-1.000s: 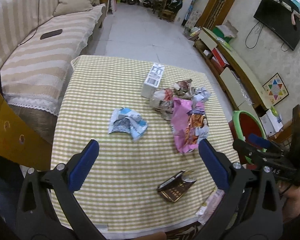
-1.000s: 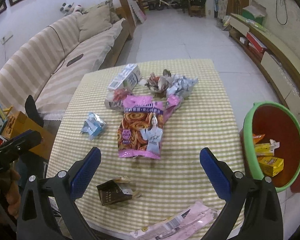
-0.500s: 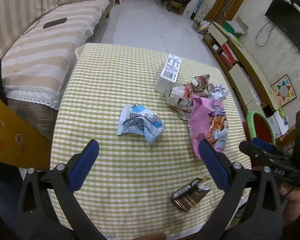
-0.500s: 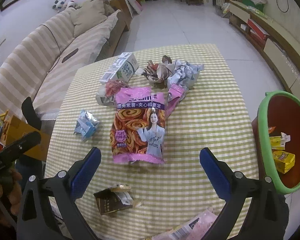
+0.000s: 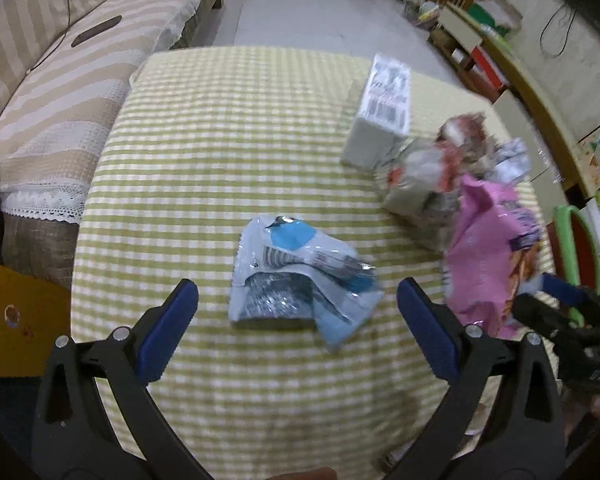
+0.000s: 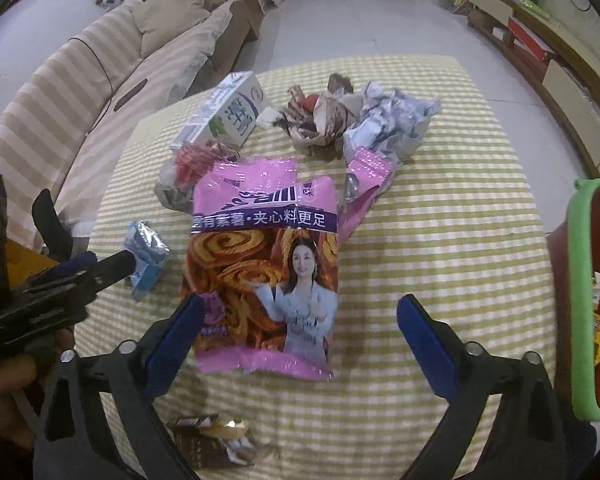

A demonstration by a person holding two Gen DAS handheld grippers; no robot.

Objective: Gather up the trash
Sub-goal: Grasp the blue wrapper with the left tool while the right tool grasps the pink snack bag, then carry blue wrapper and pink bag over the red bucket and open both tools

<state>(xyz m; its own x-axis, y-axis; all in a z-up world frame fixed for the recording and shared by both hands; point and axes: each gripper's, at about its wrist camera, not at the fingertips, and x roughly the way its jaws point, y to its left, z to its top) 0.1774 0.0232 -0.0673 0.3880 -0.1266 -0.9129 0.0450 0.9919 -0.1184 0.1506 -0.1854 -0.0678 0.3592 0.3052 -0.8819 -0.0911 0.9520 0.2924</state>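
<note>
1. Both grippers have come down toward the counter (image 5: 228, 152) over the last second; the trash now fills much more of each wrist view than it did.
2. Left gripper (image 5: 298, 312): jaws wide apart, nothing between the pads. The blue-and-silver wrapper (image 5: 300, 276) now sits just ahead of the gap and centred on it; a second ago it was well ahead. Lined up for a pick, no contact yet.
3. Right gripper (image 6: 300, 324): jaws apart and empty, and they have just been closing slightly. The near end of the pink snack bag (image 6: 264, 272) lies in the gap, closer to the left finger; the pads are not pressing on it.
4. Where the trash is: pink snack bag flat mid-counter; blue-and-silver wrapper beside it, toward the sofa-side edge; milk carton (image 6: 224, 116) and crumpled paper wads (image 6: 356, 120) clustered toward the far edge; brown wrapper (image 6: 216, 440) at the near edge, below the right gripper.
5. The bin (image 6: 584, 296), green rim and red inside, stands just off the counter's right edge with a few yellow packets already in it.
6. Read: both hands are on approach, one item each. Nothing on the counter is lifted, so most of the job is left.
7. Next, my guess: finish the descent and close on both.
8. Risk: both targets are thin, flat film. The pads may slide over them, or pinch the checked cloth along with them. The pink bag is wide, so an edge pinch looks likelier to work than spanning it.
</note>
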